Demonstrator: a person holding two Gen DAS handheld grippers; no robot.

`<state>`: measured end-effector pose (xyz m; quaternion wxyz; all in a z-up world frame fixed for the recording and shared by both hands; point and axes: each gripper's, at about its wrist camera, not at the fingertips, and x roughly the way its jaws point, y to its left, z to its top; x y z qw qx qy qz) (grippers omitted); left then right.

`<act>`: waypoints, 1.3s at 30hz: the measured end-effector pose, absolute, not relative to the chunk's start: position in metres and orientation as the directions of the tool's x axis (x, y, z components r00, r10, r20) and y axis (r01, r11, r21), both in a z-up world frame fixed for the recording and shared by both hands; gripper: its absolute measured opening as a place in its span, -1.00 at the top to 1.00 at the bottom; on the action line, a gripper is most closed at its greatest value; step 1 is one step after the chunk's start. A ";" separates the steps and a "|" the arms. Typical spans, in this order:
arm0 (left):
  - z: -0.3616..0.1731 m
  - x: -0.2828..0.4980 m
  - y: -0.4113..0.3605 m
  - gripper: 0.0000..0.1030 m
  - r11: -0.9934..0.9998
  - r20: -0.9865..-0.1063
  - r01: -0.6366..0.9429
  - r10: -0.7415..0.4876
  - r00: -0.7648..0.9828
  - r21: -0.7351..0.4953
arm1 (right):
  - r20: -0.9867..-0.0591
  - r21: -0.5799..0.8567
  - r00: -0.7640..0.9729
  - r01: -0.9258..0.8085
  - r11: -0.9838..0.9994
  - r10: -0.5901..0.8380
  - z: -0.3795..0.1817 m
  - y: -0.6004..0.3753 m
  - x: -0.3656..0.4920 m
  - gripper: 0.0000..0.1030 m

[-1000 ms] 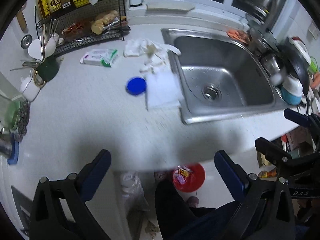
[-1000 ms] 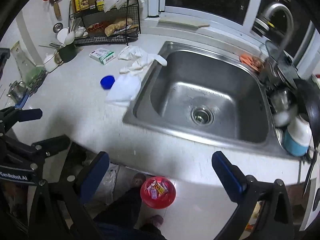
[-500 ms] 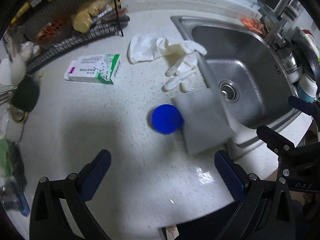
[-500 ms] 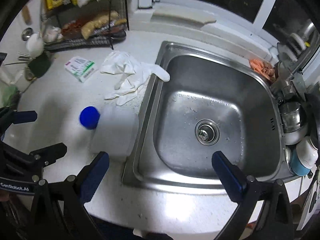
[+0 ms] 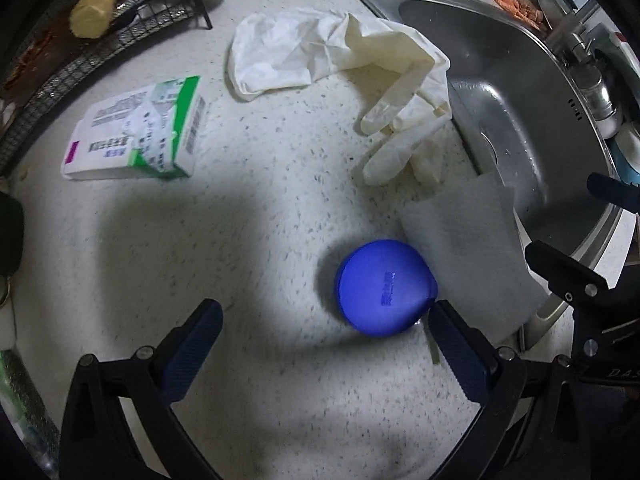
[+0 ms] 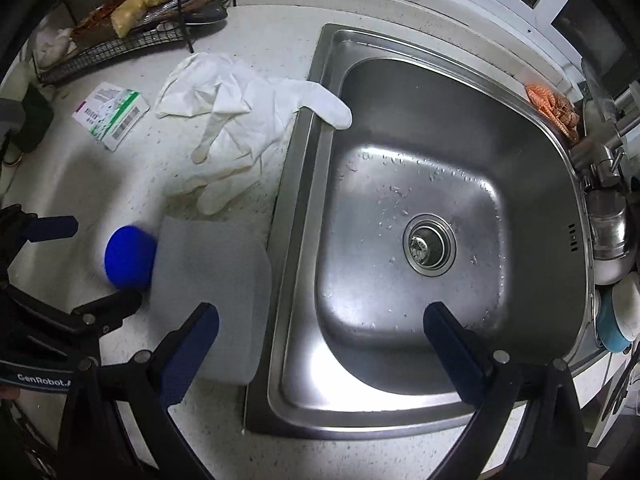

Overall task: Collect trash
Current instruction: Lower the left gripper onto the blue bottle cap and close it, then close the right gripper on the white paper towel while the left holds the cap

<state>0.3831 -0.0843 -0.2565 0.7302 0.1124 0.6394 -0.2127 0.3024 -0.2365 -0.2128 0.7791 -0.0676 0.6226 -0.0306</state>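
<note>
Your left tongs (image 5: pixel 324 322) wide, empty, low over bench (image 5: pixel 248 208); blue lid (image 5: pixel 384 288) touching right finger, overlapping grey sheet (image 5: pixel 468 256). Risk: closing off-centre flicks lid sideways. Right tongs (image 6: pixel 320 320) wide, empty. Right view alone shows sink (image 6: pixel 404 208) drain; left view shows lid embossing. Gloves (image 5: pixel 360 52), box (image 5: pixel 132 132) farther.

Speckled white countertop (image 5: pixel 256 208) — glare-lit; steel sink (image 6: pixel 420 184) inset; wire rack (image 6: pixel 120 44) behind.

We cannot read the motion-blurred print on the blue lid (image 5: pixel 385 288), and the wire rack (image 6: pixel 120 46) seems cut off at frame edge.
</note>
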 end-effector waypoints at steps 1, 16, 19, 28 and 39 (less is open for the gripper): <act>-0.258 0.386 -0.084 -0.99 0.883 -0.981 0.453 -0.175 0.086 -0.118 | -0.966 -0.145 0.221 -0.037 0.989 -0.134 -0.213 -0.237 0.304 -0.99; -0.244 0.412 -0.071 -0.40 0.895 -0.973 0.424 -0.203 0.108 -0.140 | -0.969 -0.125 0.221 -0.045 0.991 -0.112 -0.213 -0.237 0.322 -0.99; -0.241 0.412 -0.069 -0.13 0.895 -0.973 0.422 -0.205 0.105 -0.143 | -0.969 -0.112 0.224 -0.044 0.993 -0.100 -0.212 -0.236 0.323 -0.99; -0.235 0.391 -0.054 0.15 0.917 -0.970 0.361 -0.219 0.107 -0.168 | -0.972 -0.064 0.231 -0.077 0.995 -0.045 -0.207 -0.222 0.317 -0.99; -0.228 0.365 -0.003 0.15 0.952 -0.962 0.222 -0.243 0.125 -0.212 | -0.975 0.059 0.193 -0.234 0.970 0.106 -0.217 -0.181 0.314 -0.82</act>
